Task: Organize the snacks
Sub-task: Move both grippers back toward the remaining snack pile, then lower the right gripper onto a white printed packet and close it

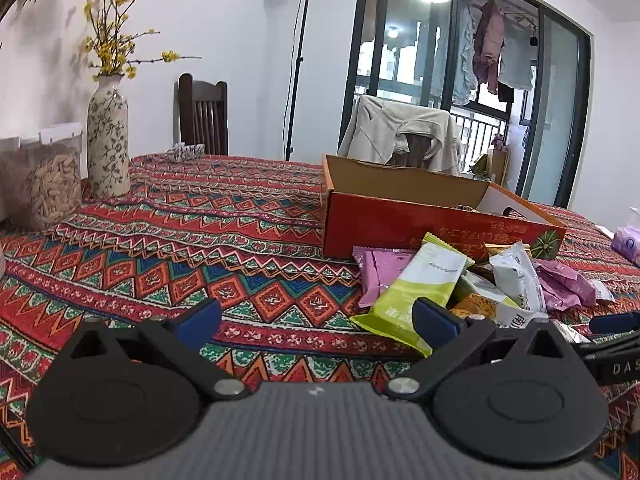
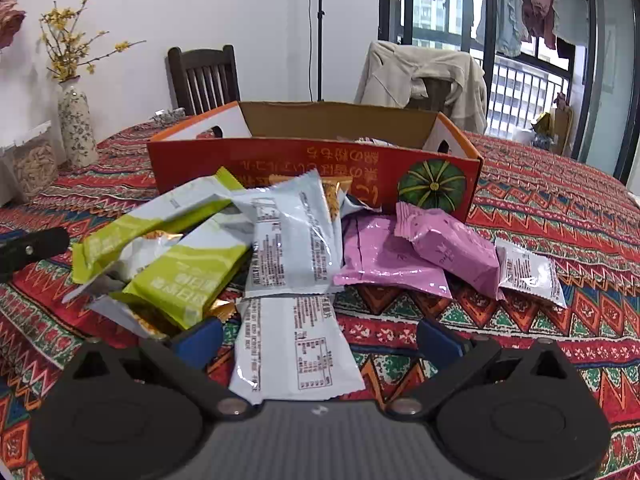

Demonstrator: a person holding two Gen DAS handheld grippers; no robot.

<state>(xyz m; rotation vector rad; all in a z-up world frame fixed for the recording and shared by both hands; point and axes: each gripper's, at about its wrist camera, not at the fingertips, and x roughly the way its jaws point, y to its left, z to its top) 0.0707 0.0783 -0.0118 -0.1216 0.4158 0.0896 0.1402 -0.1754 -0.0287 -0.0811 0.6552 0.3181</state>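
Both tools spread wide, nothing pinched. Left gripper (image 1: 318, 322) sits low over the patterned tablecloth (image 1: 168, 240), bare cloth between its blue fingertips (image 1: 200, 320); its right tip is just beside the near corner of a green-and-white packet (image 1: 416, 284), touching or not I can't tell from this angle.

Right gripper (image 2: 320, 342) also low; a pale blue-white packet (image 2: 294, 354) lies flat between its blue pads (image 2: 198, 340), printed side up, pads well clear of it on both sides.

Snack pile is on the cloth directly in front of the orange cardboard box (image 2: 316, 164) — open-topped, pumpkin graphic on the near wall, lettering upside down. In the right wrist view, left to right: two green-and-white bars (image 2: 188, 276) overlapping at an angle, with an orange-gold wrapper (image 2: 224, 312) poking out beneath; a second pale packet (image 2: 292, 240) propped against the box wall; a flat pink pouch (image 2: 384, 260); a puffier pink pack (image 2: 448, 248) lying over its right edge; a small clear-white sachet (image 2: 528, 272) at the far right, touching the pink pack. Something pale shows over the box rim inside — too little visible to identify.

Far left of the table: floral vase (image 1: 108, 136) with yellow sprigs; just beside it a clear container (image 1: 44, 184) of tan pieces. Wooden chair (image 1: 203, 114) behind the table; another chair draped with a beige jacket (image 1: 400, 132) behind the box.
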